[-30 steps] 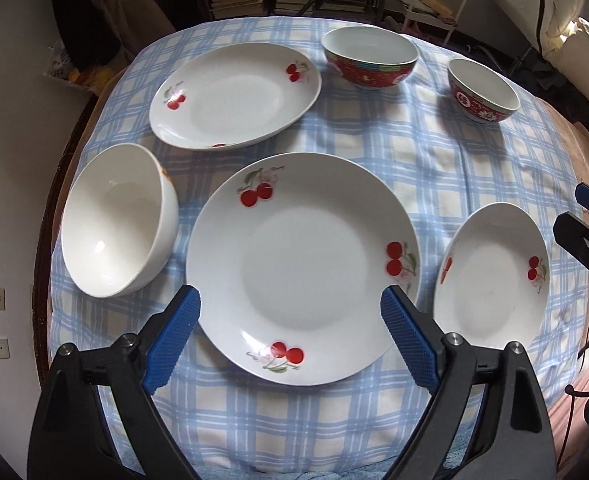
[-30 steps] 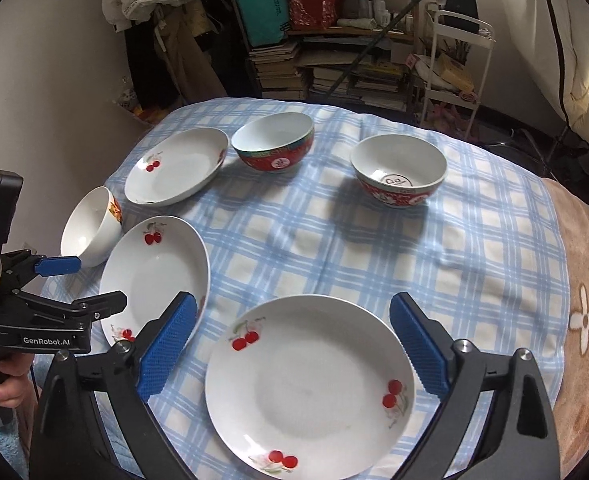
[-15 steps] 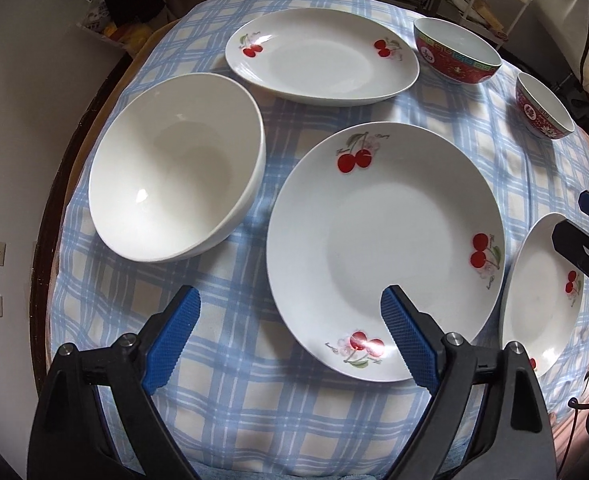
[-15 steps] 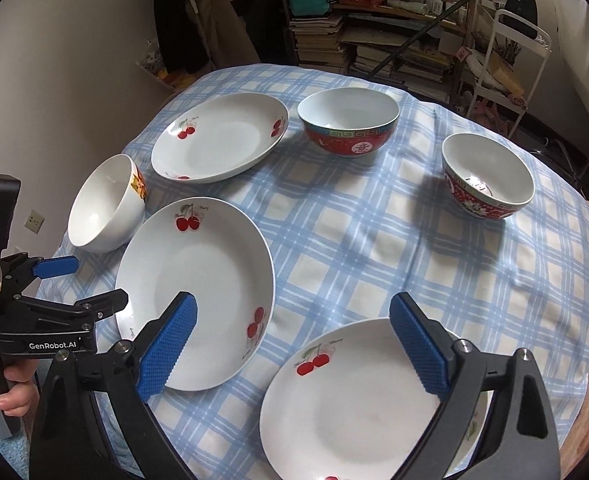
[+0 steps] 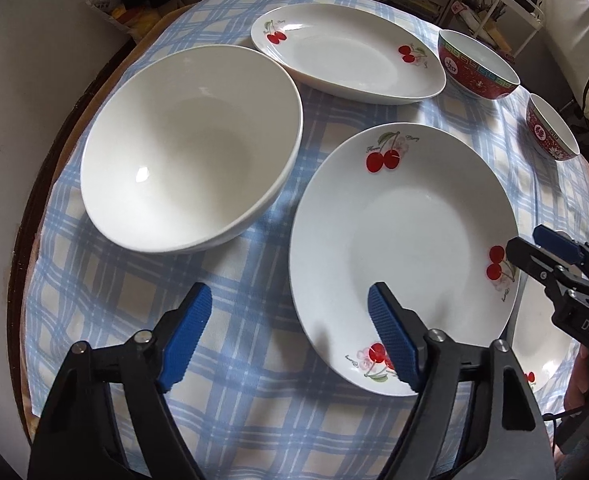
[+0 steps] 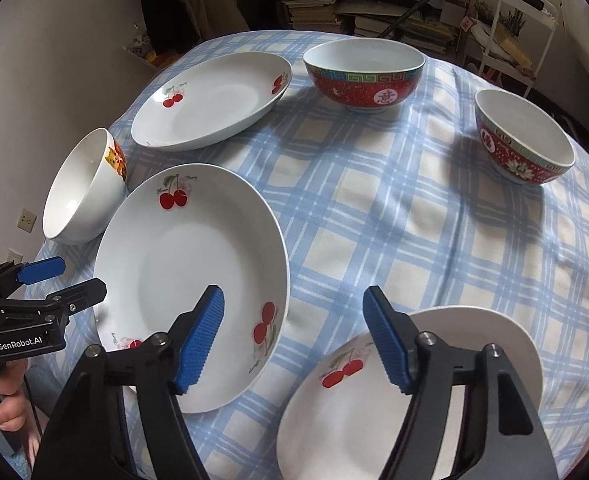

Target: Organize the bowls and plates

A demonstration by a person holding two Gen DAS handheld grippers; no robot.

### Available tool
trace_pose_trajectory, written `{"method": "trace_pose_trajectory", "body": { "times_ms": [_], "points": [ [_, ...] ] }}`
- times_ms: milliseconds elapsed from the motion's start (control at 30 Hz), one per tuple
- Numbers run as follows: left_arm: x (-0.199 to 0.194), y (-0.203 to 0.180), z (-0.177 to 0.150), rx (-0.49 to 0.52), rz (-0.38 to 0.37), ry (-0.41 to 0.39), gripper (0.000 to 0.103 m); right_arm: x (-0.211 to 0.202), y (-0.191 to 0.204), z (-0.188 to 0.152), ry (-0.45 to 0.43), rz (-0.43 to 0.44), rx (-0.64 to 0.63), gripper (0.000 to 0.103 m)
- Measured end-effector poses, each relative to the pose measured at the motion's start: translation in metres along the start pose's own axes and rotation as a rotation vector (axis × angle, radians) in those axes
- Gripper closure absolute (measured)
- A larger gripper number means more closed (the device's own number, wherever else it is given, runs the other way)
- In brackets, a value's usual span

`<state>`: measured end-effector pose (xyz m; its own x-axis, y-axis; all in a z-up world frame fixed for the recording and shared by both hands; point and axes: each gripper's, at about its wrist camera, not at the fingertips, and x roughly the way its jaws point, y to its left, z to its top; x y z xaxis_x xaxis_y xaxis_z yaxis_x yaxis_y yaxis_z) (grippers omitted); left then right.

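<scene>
Three white cherry plates lie on the checked cloth. The middle plate (image 5: 402, 256) (image 6: 190, 264) lies between both grippers. My left gripper (image 5: 288, 320) (image 6: 70, 280) straddles its left rim, jaws closing, pads not touching it. My right gripper (image 6: 294, 336) (image 5: 534, 246) straddles its right rim, jaws closing, one finger over the near plate (image 6: 346, 420) (image 5: 542, 344). The far plate (image 5: 346, 52) (image 6: 214, 100) lies behind. A white bowl (image 5: 190, 148) (image 6: 82, 192) leans at the left. Two red bowls (image 6: 364, 76) (image 6: 522, 140) stand at the back.
The round table's dark edge (image 5: 26, 208) curves close at the left, with a wall beyond. Shelves of books (image 6: 318, 4) and a white rack (image 6: 526, 16) stand behind the table. Bare blue-checked cloth (image 6: 414, 220) spreads through the right middle.
Both grippers have come down and closer to the middle plate, the left one shifting left. Both pairs of jaws stand narrower than before.
</scene>
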<state>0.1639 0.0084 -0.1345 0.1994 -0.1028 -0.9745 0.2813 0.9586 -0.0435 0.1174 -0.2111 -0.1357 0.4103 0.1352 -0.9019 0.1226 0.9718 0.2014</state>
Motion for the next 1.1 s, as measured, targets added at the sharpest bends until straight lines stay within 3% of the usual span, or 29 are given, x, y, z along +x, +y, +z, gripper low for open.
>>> {"method": "trace_pose_trajectory", "body": {
  "times_ms": [67, 133, 300, 367, 467, 600, 967, 1100],
  "points": [
    [0.005, 0.000, -0.002, -0.004, -0.022, 0.021, 0.043, 0.006, 0.000, -0.001, 0.016, 0.020, 0.014, 0.038],
    [0.010, -0.001, -0.004, -0.009, -0.024, 0.034, 0.057, 0.009, 0.001, -0.002, 0.025, 0.023, 0.008, 0.053],
    [0.019, 0.006, -0.001, -0.072, -0.055, 0.058, 0.072, 0.015, -0.004, 0.001, 0.033, 0.026, 0.023, 0.081],
    [0.023, 0.007, 0.000, -0.082, -0.061, 0.066, 0.083, 0.016, -0.006, 0.002, 0.031, 0.039, 0.028, 0.084],
    [0.025, 0.004, 0.004, -0.084, -0.085, 0.057, 0.090, 0.015, -0.004, 0.004, 0.031, 0.064, 0.018, 0.093],
    [0.026, -0.003, 0.005, -0.057, -0.060, 0.042, 0.090, 0.017, -0.001, 0.004, 0.033, 0.056, 0.008, 0.095],
    [0.030, 0.010, 0.008, -0.114, -0.113, 0.038, 0.089, 0.026, -0.006, 0.006, 0.037, 0.101, 0.065, 0.095],
    [0.024, 0.007, 0.007, -0.078, -0.090, 0.039, 0.089, 0.025, -0.005, 0.005, 0.027, 0.104, 0.055, 0.094]
  ]
}}
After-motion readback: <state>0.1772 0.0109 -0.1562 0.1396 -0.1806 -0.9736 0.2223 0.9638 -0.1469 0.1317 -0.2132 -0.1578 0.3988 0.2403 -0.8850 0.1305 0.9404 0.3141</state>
